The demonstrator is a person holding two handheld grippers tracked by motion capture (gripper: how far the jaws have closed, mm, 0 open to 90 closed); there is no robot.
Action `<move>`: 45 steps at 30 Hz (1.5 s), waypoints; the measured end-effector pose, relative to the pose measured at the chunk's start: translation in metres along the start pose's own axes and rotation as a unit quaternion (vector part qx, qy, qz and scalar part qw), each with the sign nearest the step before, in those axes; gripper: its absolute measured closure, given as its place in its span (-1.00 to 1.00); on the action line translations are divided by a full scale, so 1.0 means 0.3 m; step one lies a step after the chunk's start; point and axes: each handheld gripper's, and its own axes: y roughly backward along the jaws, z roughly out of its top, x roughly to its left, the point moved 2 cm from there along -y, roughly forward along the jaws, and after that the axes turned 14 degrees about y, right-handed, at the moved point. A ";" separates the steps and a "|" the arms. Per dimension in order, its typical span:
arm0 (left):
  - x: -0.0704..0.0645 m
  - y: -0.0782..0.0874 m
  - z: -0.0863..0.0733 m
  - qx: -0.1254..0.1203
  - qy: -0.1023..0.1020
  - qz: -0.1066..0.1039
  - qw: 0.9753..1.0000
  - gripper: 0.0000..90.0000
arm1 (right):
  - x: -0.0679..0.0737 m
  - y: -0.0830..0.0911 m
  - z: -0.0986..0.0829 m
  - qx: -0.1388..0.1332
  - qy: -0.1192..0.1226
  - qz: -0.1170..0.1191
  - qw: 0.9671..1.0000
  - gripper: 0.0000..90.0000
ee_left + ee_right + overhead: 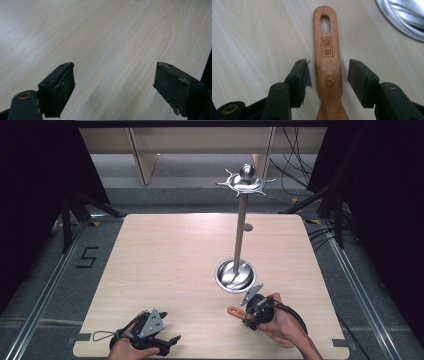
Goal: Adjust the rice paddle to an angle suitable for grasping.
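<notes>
Wooden spatula (328, 62) flat on bench (249, 37), handle running 6 to 12 between your right claw's (328, 80) spread jaws, untouched. Left claw (115, 85) spread, empty, farther.

The spatula (328, 62) is wooden, reddish-brown, and lies flat on the table. Its handle carries an oblong hanging hole at the end, a stamped mark reading "SINCE 1983" below the hole, and a round stamp further down. In the high view the spatula (236, 310) lies near the front edge, right of centre, handle end pointing left.
</notes>
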 end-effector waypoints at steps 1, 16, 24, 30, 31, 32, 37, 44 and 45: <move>0.001 0.000 0.000 0.000 0.000 0.000 1.000 -0.64 | -0.003 -0.006 0.004 0.002 0.005 0.008 1.000 0.17; 0.001 0.001 0.001 0.002 0.000 -0.002 1.000 -0.64 | -0.022 -0.009 0.033 0.062 0.002 0.037 0.997 0.42; 0.000 0.000 0.001 0.000 0.005 -0.004 1.000 -0.64 | -0.024 -0.014 0.055 0.079 0.026 0.037 0.996 0.47; 0.002 0.001 0.001 0.002 0.001 -0.002 1.000 -0.64 | -0.012 -0.015 0.062 0.087 0.053 0.029 0.994 0.47; 0.001 0.001 0.002 0.001 0.002 -0.003 1.000 -0.64 | -0.011 -0.015 0.063 0.088 0.054 0.027 0.994 0.47; 0.001 0.001 0.002 0.000 0.004 -0.004 1.000 -0.64 | -0.009 -0.014 0.063 0.091 0.054 0.020 0.994 0.47; 0.007 0.007 0.006 0.003 -0.011 0.004 1.000 -0.64 | -0.006 -0.001 0.064 0.090 0.062 0.013 0.994 0.47; 0.001 0.005 0.002 -0.003 0.001 0.003 1.000 -0.64 | -0.015 0.044 0.039 0.066 0.052 -0.010 0.996 0.47; 0.000 0.006 0.001 -0.002 0.000 0.003 1.000 -0.64 | -0.015 0.053 0.036 0.061 0.055 -0.013 0.997 0.47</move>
